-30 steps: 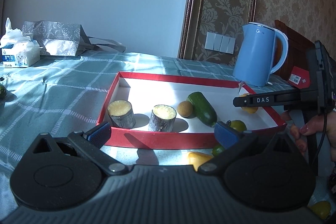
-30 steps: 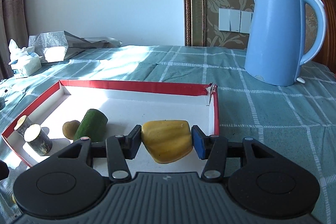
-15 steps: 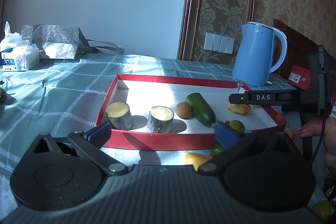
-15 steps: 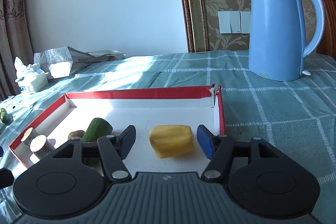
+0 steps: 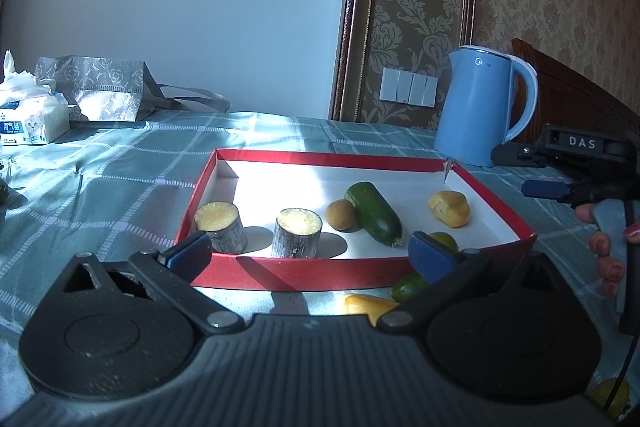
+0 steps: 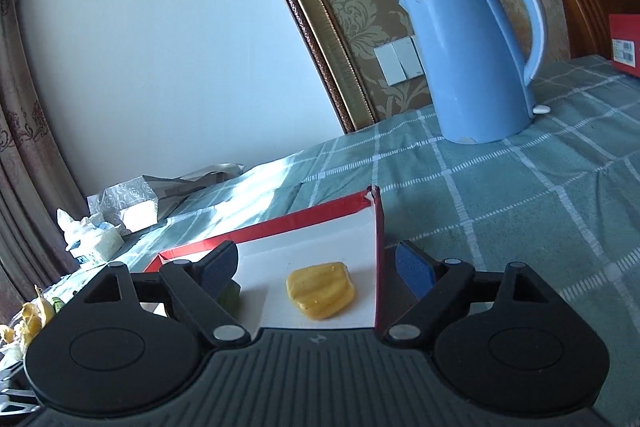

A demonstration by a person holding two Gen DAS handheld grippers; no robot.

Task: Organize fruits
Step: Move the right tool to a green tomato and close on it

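Partly done. In the red tray (image 5: 304, 269): two cane stubs, brown fruit, cucumber (image 5: 374, 213), yellow fruit (image 6: 320, 291) far right. Right claw (image 6: 316, 269) just opening, empty; left claw (image 5: 308, 255) apart. Left outside, near: a green fruit (image 5: 408, 285), a yellow piece (image 5: 366, 305).

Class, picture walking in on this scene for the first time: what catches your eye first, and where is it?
The red tray mid-table, lit by sun, holding cut cane pieces, a cucumber and a yellow fruit near its right wall. Behind its far right corner stands a tall blue kettle.
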